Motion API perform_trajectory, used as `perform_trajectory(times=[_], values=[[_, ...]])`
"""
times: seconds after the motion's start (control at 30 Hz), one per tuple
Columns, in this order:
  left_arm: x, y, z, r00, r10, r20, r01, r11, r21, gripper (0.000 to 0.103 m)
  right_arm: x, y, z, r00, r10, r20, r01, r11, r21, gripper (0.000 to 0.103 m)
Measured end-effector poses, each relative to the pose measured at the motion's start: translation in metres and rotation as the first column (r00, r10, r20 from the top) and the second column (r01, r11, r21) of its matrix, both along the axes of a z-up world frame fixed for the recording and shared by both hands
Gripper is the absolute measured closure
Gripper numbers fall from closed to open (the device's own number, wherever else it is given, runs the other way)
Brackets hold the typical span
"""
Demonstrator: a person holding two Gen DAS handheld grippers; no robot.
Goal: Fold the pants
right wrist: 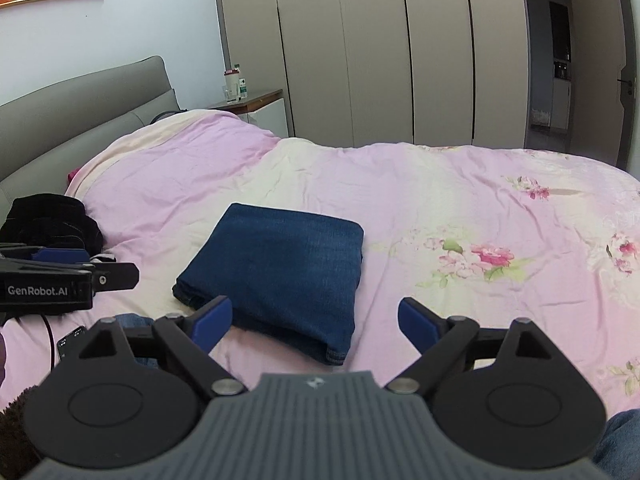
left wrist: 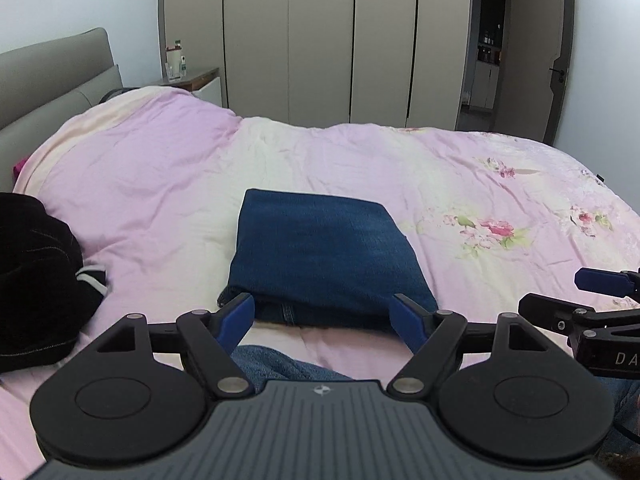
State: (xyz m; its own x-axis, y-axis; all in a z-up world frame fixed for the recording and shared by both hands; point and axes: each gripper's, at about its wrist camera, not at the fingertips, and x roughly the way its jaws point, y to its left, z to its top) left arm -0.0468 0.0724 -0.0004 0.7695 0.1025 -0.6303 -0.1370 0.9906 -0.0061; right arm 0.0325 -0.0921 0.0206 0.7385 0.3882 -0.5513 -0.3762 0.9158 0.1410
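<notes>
Blue denim pants (left wrist: 326, 256) lie folded into a compact rectangle on the pink bedspread (left wrist: 160, 184); they also show in the right wrist view (right wrist: 280, 268). My left gripper (left wrist: 322, 316) is open and empty, hovering just in front of the pants' near edge. My right gripper (right wrist: 314, 320) is open and empty, in front of the pants' near right corner. Each gripper shows at the edge of the other's view: the right gripper (left wrist: 576, 304) and the left gripper (right wrist: 80, 268).
A black garment pile (left wrist: 36, 284) lies at the left on the bed, also in the right wrist view (right wrist: 52, 220). A grey headboard (left wrist: 56, 72), a bedside table (left wrist: 196, 80) with bottles, wardrobe doors (left wrist: 320, 40) and an open doorway (left wrist: 488, 52) stand behind. A phone (right wrist: 70, 340) lies near the front edge.
</notes>
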Motion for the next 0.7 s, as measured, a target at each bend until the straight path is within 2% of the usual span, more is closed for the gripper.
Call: perform_trajectory(times=[0.3, 0.7], values=[[-0.004, -0.003, -0.009, 0.999, 0.023, -0.039, -0.023, 1.000, 0.004, 0.013, -0.003, 0.002, -0.013, 1.000, -0.012, -0.013, 0.012, 1.000, -0.015, 0.016], [-0.004, -0.005, -0.007, 0.999, 0.023, -0.042, -0.023, 1.000, 0.016, 0.013, -0.003, -0.002, -0.013, 1.000, -0.019, -0.010, 0.019, 1.000, -0.007, 0.016]])
